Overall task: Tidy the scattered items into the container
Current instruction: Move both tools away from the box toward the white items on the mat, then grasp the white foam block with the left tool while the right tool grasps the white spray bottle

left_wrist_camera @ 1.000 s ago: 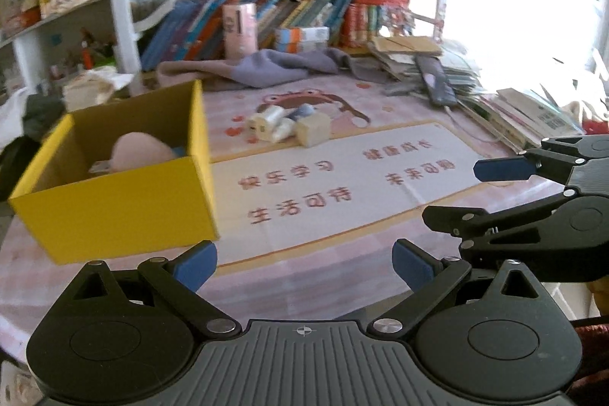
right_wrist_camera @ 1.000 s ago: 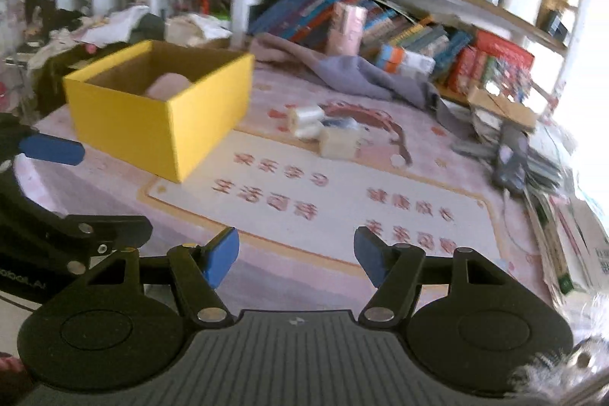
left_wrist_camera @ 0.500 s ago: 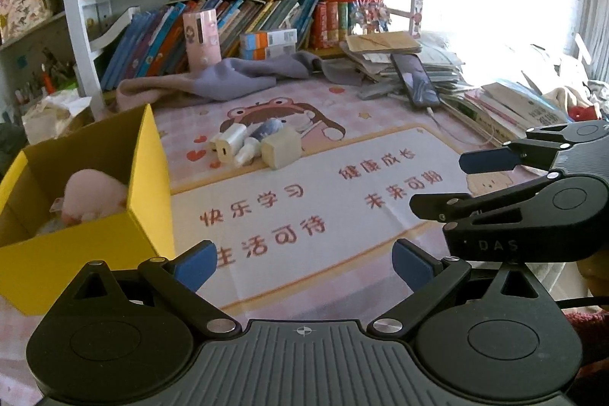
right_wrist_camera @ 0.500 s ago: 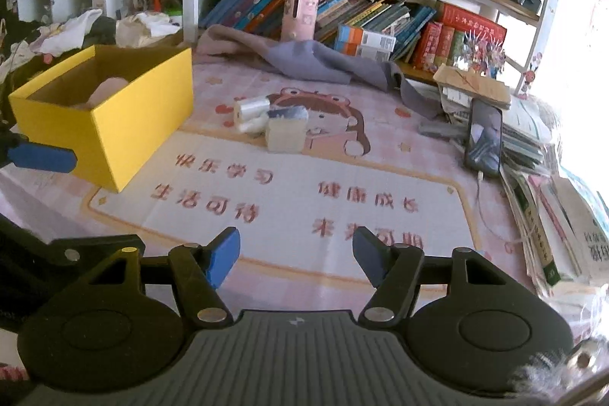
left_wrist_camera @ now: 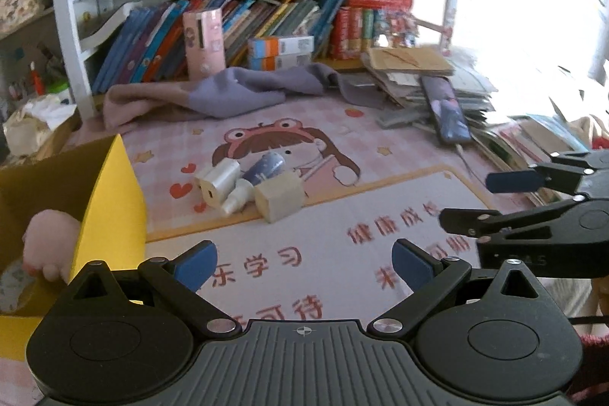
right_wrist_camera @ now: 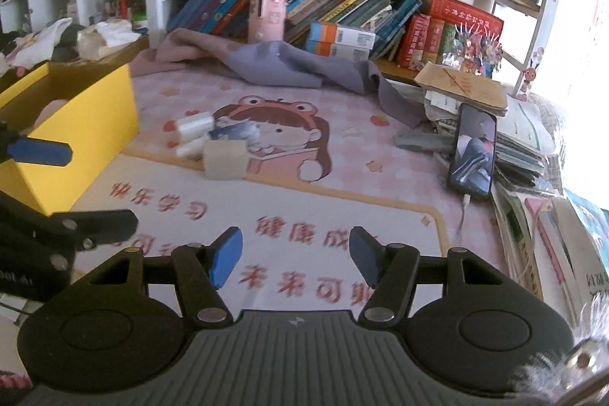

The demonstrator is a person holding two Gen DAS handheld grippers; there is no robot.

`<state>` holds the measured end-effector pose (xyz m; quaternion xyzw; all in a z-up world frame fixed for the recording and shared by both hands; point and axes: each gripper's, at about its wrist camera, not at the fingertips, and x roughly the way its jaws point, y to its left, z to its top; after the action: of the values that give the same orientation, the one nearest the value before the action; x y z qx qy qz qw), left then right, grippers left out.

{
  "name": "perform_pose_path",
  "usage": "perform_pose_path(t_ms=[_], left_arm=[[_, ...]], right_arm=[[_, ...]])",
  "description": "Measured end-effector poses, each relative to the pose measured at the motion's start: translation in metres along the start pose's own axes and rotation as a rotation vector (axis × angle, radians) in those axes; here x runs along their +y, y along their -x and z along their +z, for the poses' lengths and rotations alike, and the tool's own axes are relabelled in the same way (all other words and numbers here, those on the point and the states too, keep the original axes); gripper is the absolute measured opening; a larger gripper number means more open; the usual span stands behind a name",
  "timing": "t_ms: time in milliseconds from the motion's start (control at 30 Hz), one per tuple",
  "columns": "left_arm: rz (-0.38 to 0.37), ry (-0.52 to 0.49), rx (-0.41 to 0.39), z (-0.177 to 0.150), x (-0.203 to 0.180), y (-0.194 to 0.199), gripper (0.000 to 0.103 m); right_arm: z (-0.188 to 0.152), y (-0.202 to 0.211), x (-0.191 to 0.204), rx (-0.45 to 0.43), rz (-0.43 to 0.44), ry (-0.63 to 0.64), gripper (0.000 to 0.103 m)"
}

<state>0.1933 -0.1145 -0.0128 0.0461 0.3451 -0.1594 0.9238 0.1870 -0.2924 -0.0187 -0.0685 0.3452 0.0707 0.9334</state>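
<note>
Left tongs (left_wrist_camera: 304,263): blue pads wide apart, nothing between them. Right tongs (right_wrist_camera: 295,259): blue pads parted about half way, also empty. Both hang over the printed white panel of the pink cartoon bench mat (left_wrist_camera: 380,147), short of the items.

Step in hand, as I judge it: reach phase for the next pickup. A small cluster sits ahead on the mat, pieces touching: glossy white plastic cylinder bottle (left_wrist_camera: 217,180), lying down; dark blue rounded tube (left_wrist_camera: 264,167) behind it; small white nozzle bottle (left_wrist_camera: 236,199); beige matte cube-shaped block (left_wrist_camera: 279,201), nearest the tongs. The yellow cardboard box (left_wrist_camera: 110,200) stands open just left of the cluster, with a soft pink plush (left_wrist_camera: 47,234) already inside.

Next move likely calls for advancing to the block, straddling its flat sides, closing, then carrying it left over the box wall. Smooth round bottles could roll; the block should grip easily.

Beyond: crumpled purple-grey cloth (right_wrist_camera: 289,65), black smartphone (right_wrist_camera: 472,155) leaning on a paper stack, crowded bookshelf.
</note>
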Motion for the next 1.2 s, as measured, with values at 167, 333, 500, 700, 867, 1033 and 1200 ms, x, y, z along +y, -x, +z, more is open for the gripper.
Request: perform_pose_path(t_ms=[167, 333, 500, 700, 867, 1033, 1200], left_arm=[[0.051, 0.027, 0.013, 0.014, -0.007, -0.022, 0.099], [0.096, 0.070, 0.013, 0.030, -0.008, -0.048, 0.094], [0.137, 0.158, 0.033, 0.041, -0.002, -0.080, 0.076], [0.192, 0.198, 0.068, 0.046, -0.007, -0.123, 0.072], [0.236, 0.197, 0.084, 0.049, -0.015, -0.148, 0.073], [0.278, 0.193, 0.091, 0.051, -0.017, -0.162, 0.073], [0.302, 0.231, 0.097, 0.052, -0.013, -0.171, 0.073]], right_arm=[[0.013, -0.022, -0.024, 0.003, 0.042, -0.003, 0.060], [0.027, -0.042, -0.046, -0.008, 0.078, -0.019, 0.060], [0.037, -0.064, -0.060, 0.000, 0.116, -0.030, 0.060], [0.049, -0.084, -0.068, 0.001, 0.153, -0.022, 0.060], [0.054, -0.092, -0.074, 0.002, 0.162, -0.010, 0.060], [0.055, -0.100, -0.083, 0.014, 0.167, -0.023, 0.060], [0.054, -0.106, -0.086, 0.024, 0.180, -0.027, 0.060]])
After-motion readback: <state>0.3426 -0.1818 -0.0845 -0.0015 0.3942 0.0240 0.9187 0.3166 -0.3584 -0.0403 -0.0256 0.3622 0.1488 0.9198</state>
